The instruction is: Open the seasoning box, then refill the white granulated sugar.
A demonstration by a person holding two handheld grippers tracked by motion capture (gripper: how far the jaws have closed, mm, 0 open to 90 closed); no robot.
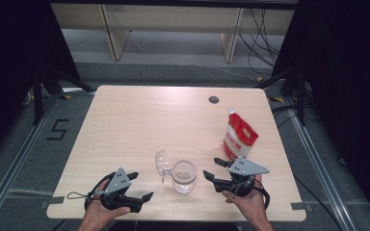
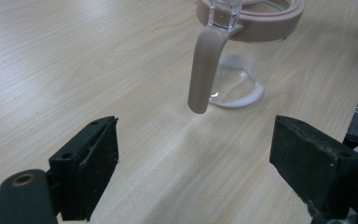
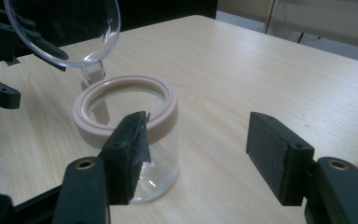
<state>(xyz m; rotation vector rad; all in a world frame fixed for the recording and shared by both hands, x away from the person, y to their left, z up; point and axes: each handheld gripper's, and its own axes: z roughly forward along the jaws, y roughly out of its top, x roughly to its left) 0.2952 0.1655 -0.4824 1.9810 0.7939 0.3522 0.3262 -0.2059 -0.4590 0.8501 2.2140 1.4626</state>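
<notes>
1. Centrally, a clear glass jar (image 1: 184, 176) with a pinkish-beige collar round its mouth, upright on the table (image 1: 139, 120) near the front edge, between the two grippers.
2. Hinged at the jar's rim, a clear domed lid (image 1: 162, 161), swung open and standing up on the jar's left in the high view; seen in the right gripper view as a transparent disc (image 3: 65, 30) rising behind the collar.
3. Hanging from the same hinge, a beige latch lever (image 2: 205, 70), pointing down the outside of the jar wall, its tip clear of the table.
4. Inside the jar, a thin white ring (image 2: 242, 95) round the bottom edge; contents otherwise too clear to tell.
5. Just right of the jar, the right gripper (image 1: 215, 169), released: jaws spread, nothing pressed between the pads, just been opening. In the right gripper view (image 3: 200, 158), one pad just in front of the jar's wall, whether touching cannot be told; the other pad well off to the side over bare wood.
6. Left of the jar and a little nearer the front edge, the left gripper (image 1: 139, 186), likewise released, jaws wide, nothing between them. In the left gripper view (image 2: 196, 168), aimed toward the jar, with the lever ahead of the gap and apart from both pads.
7. Beyond the right gripper, farther from the jar, a red and white pouch (image 1: 239, 137), standing upright near the table's right side.
8. Farther back from the jar, a round dark grommet hole (image 1: 214, 99) near the table's far edge.
</notes>
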